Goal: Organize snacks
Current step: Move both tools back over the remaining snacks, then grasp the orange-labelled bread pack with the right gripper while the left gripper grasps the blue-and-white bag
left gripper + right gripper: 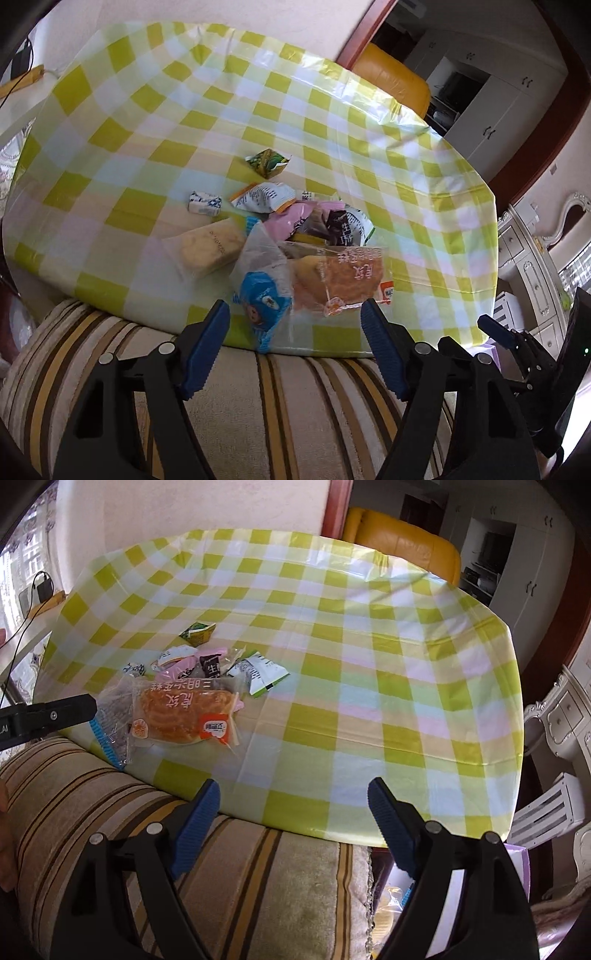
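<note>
**Blue pads apart, snack pile dead ahead of the left gripper**

Blue ribbed pads on my left gripper [293, 314] stand apart with nothing between them, hovering over the striped sofa arm [258, 398] just short of the desk [424, 229] edge. Straight ahead, just past the fingertips, lies the orange cake packet [340, 280], its long axis running across my line of approach, with a clear bag bearing a blue label [264, 299] touching it on the left and overhanging the near edge. Behind them sits the heap of small packets [317, 221]; a pale biscuit pack [210, 249] lies to the left, a green sachet [267, 160] further back, apart.

My right gripper [293, 795] is likewise open and empty, and from its view the pile lies off to the left, so I judge the left one nearer. The right half of the checked desk is bare: plenty of room for sorting. The overhanging bag could slip off the near edge if nudged.
</note>
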{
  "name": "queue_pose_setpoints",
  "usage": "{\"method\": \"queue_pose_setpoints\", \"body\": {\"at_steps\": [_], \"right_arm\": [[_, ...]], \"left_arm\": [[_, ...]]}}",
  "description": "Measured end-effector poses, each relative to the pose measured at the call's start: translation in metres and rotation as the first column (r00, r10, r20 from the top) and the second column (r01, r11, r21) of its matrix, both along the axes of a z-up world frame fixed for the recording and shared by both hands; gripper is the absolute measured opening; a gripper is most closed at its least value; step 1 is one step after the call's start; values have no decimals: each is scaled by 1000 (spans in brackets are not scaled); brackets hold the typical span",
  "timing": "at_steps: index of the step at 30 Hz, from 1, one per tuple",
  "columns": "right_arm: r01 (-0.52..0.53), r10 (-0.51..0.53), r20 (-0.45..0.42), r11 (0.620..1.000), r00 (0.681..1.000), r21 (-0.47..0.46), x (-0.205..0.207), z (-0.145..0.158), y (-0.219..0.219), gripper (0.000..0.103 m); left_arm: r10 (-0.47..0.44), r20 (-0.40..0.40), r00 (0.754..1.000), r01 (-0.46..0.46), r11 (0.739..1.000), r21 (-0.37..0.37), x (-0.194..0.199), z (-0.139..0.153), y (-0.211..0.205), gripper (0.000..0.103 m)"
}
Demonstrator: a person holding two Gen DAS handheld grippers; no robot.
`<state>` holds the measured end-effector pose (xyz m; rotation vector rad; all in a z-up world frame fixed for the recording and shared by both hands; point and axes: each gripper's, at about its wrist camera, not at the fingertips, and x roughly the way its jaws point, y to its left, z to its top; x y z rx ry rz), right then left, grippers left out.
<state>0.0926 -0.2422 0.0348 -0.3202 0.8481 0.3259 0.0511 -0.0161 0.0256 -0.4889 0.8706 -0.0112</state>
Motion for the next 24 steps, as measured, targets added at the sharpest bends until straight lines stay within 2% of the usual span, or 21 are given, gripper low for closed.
{"method": "queue_pose_setpoints", "body": {"at_steps": [6, 11, 17, 19, 24], "right_arm": [[-115, 122, 39, 983, 992, -146, 1, -7, 33, 82], [-290, 320, 50, 905, 946, -310, 1, -18, 64, 87], [-432, 460, 6, 837, 888, -336, 15, -19, 93, 87], [-470, 514, 12, 793, 858, -388, 17, -20, 103, 87], [-589, 672, -17, 636, 740, -499, 17, -29, 120, 88]], "left_arm": [[-5, -67, 998, 1, 998, -67, 13, -17, 9, 70], [-4, -96, 995, -6, 995, -98, 24, -24, 14, 69], [-2, -143, 990, -21, 987, -159, 36, -38, 22, 62], [-3, -154, 988, -26, 983, -183, 38, -41, 25, 61], [-17, -169, 985, -19, 978, -208, 42, -48, 26, 60]]}}
